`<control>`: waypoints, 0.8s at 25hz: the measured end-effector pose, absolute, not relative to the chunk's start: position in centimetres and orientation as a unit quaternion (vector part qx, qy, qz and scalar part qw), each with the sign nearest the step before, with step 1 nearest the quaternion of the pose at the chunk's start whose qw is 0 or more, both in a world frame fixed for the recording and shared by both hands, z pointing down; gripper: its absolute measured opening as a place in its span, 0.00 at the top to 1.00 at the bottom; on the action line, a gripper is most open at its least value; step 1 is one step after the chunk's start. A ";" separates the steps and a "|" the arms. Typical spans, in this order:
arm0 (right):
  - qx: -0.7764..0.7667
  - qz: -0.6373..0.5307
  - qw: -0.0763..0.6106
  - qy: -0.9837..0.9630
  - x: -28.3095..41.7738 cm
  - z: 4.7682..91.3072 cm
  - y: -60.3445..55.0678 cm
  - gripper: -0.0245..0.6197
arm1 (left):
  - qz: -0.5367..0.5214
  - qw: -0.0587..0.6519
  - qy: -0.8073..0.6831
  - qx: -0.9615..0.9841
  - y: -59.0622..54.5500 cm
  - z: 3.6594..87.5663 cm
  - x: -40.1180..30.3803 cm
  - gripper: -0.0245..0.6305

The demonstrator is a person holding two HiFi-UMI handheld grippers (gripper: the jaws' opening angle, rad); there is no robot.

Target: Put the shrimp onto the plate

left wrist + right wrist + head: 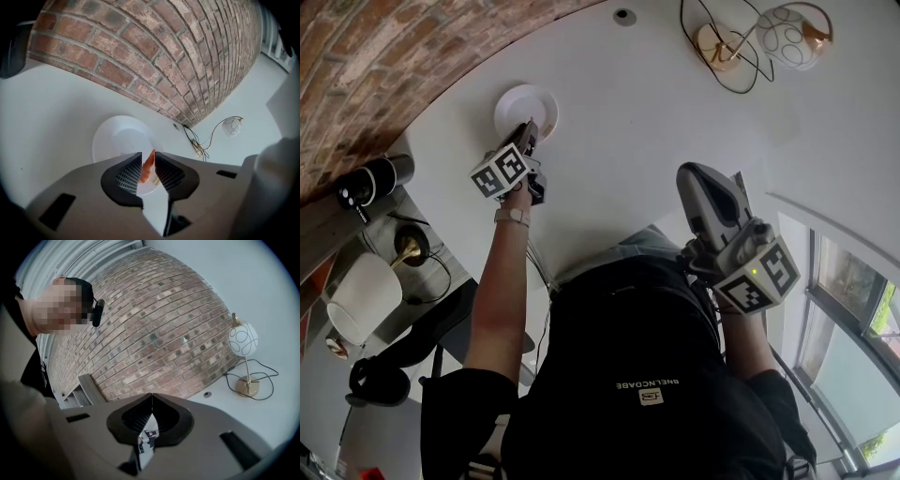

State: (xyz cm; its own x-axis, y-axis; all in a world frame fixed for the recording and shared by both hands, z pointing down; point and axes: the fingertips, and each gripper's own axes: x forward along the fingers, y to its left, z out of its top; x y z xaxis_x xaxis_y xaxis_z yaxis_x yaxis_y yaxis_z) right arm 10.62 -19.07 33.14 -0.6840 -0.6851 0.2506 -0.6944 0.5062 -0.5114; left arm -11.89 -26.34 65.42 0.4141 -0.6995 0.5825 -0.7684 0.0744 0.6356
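Jaws: left gripper [148, 154] pinches shrimp [147, 171], perhaps over plate [117, 138]; right gripper [151, 397] clenched; brick-backed table [56, 108].

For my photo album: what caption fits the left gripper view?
Left gripper holds a shrimp between its jaws over a white plate.

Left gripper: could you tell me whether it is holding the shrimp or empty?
Holding: the left gripper clamps the orange shrimp, with the plate behind.

The person's left arm [500, 291] stretches straight forward, and the left gripper [148, 158] at its end clamps a shrimp [147, 168] between narrowly parted jaws. The right gripper [151, 399] is held back beside the torso, elbow bent, its jaws pressed together.
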 end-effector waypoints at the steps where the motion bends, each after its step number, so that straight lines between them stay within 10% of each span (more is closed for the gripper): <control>1: 0.398 0.298 0.007 -0.868 10.7 33.1 -19.1 0.96 | 0.035 0.495 -0.540 0.680 -26.3 65.4 -11.8 0.86; 20: 0.401 0.298 0.003 -0.866 10.8 33.1 -19.3 0.96 | 0.049 0.489 -0.552 0.674 -26.4 65.5 -12.4 0.86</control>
State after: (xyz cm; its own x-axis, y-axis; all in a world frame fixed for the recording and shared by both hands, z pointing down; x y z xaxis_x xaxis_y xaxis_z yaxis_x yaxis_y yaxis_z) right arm 10.78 -19.31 33.08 -0.6783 -0.6928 0.2447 -0.6969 0.5012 -0.5130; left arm -12.36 -26.39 65.47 0.3860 -0.6965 0.6049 -0.7916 0.0867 0.6049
